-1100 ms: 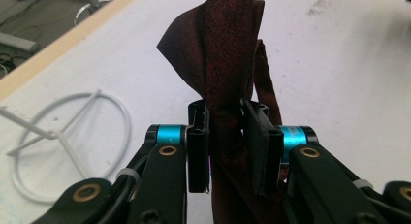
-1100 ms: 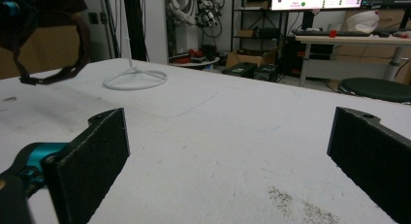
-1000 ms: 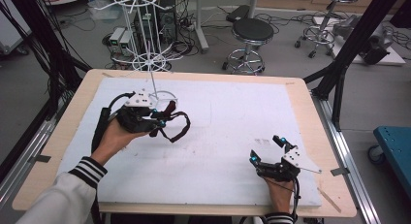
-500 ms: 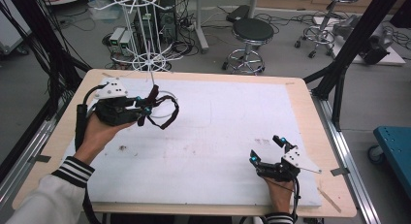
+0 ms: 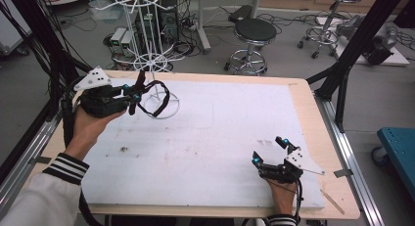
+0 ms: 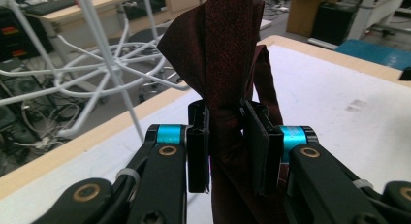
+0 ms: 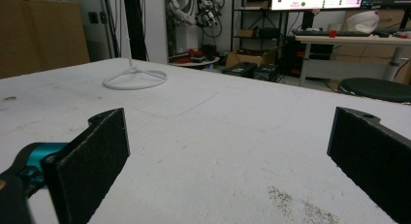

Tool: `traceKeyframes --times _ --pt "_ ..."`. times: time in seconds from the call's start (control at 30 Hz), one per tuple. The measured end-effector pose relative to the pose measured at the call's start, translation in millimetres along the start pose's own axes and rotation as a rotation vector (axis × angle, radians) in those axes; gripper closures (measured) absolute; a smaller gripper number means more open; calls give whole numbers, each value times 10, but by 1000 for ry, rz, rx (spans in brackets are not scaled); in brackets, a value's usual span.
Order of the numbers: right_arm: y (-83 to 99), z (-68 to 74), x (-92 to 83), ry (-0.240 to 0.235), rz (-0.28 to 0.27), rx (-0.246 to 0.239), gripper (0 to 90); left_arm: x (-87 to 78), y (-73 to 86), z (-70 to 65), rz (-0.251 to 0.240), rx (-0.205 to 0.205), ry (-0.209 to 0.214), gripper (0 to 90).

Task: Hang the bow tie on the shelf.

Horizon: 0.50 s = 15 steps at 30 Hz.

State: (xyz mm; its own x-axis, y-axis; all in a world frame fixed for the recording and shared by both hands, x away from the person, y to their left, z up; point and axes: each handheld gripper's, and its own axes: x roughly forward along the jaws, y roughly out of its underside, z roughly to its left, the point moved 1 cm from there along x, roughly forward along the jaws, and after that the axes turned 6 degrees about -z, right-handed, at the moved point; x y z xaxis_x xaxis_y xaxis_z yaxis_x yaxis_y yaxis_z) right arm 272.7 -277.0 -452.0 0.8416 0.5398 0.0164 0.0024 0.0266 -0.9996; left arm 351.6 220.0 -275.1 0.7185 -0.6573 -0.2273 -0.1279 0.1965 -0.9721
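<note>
Clamped in my left claw (image 5: 131, 95) is a dark red fabric strap (image 5: 155, 100), its loop hanging off the tips near the counter's (image 5: 205, 138) far left corner, right beside the white wire rack (image 5: 147, 50) standing there. My right claw (image 5: 271, 155) rests near the near right corner, spread wide with nothing in it.

From the left claw view, the pads (image 6: 198, 146) pinch a bunched fold of the strap (image 6: 228, 64), which rises above them, with the rack's wires (image 6: 104, 64) off to the left.

From the right claw view, both pads (image 7: 104, 136) stand far apart above the bare counter (image 7: 218, 132); the rack's ring base (image 7: 135, 78) sits well off.

I judge the dangling loop could snag a rack arm and pull the light rack over, or the bunched fold could slide out of the pinch.
</note>
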Motion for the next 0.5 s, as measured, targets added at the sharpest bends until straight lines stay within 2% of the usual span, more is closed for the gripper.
traceKeyframes --times 0.27,0.4,0.5 --pt "0 3 -2 1 2 3 7 3 -10 83 -46 -23 -72 722" --pt "0 3 -1 1 2 3 7 30 4 123 -52 -39 -98 722" --pt "0 3 -2 1 2 5 7 46 13 137 -48 -34 -118 722"
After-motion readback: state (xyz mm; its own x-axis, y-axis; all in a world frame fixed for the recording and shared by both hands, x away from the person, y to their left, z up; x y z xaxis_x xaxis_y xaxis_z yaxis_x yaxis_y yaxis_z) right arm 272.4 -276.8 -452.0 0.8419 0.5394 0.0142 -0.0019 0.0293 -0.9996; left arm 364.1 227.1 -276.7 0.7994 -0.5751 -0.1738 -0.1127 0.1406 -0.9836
